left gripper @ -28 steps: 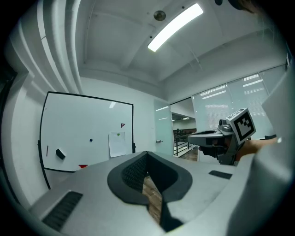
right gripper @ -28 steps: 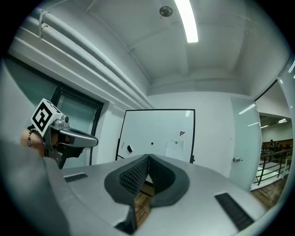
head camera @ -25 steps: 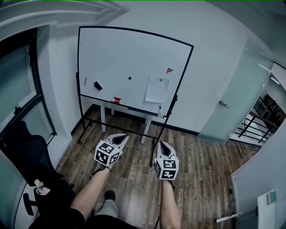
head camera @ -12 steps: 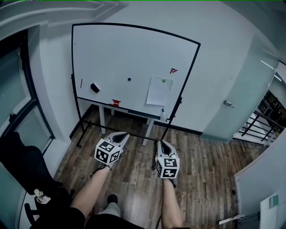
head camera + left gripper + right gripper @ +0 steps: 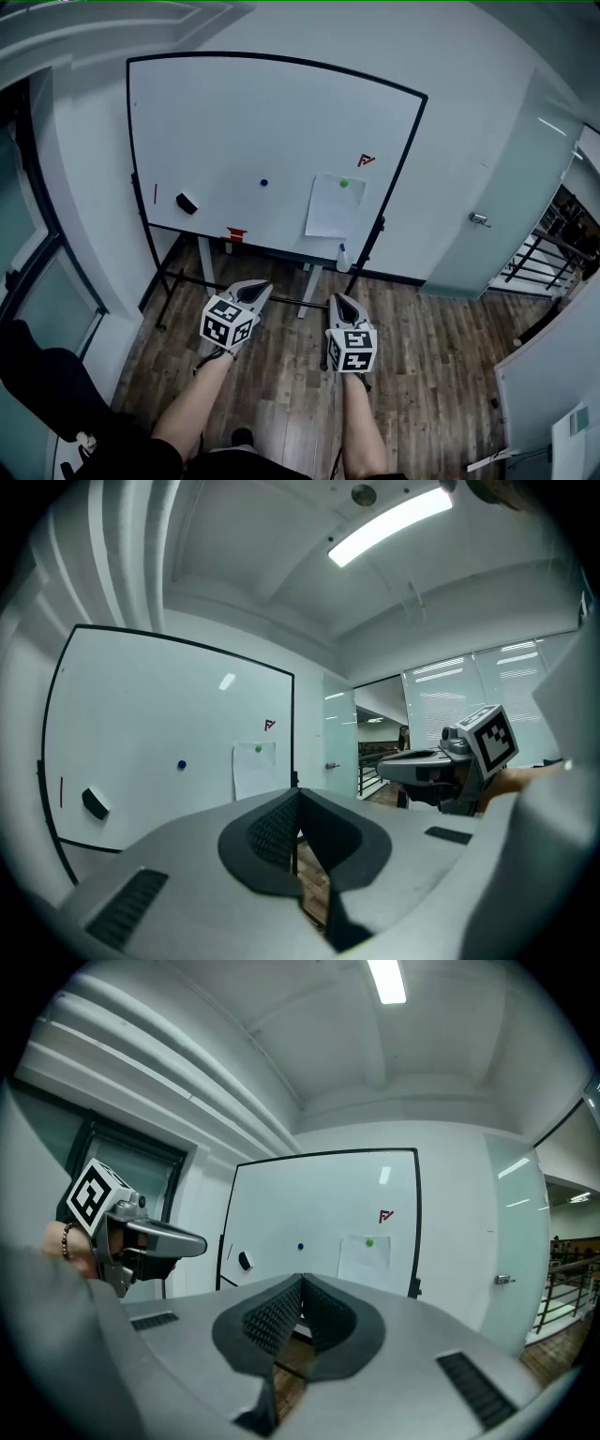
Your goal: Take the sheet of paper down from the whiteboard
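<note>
A white sheet of paper (image 5: 334, 206) hangs on the whiteboard (image 5: 244, 122) at its lower right, pinned by a green magnet (image 5: 344, 184). The sheet also shows in the left gripper view (image 5: 254, 770) and the right gripper view (image 5: 365, 1260). My left gripper (image 5: 255, 290) and right gripper (image 5: 339, 304) are held side by side over the wood floor, well short of the board. Both point toward it. Each is shut with nothing between its jaws.
On the board are a blue magnet (image 5: 264, 183), a black eraser (image 5: 187, 202), a red marker (image 5: 156, 194), a red clip (image 5: 235, 232) and a small red drawing (image 5: 366, 160). A spray bottle (image 5: 342, 258) stands on the tray. A glass door (image 5: 497, 197) is at the right.
The whiteboard has grown larger in the head view and shifted left as I walk toward it. Both grippers keep their place ahead of me, still shut.
</note>
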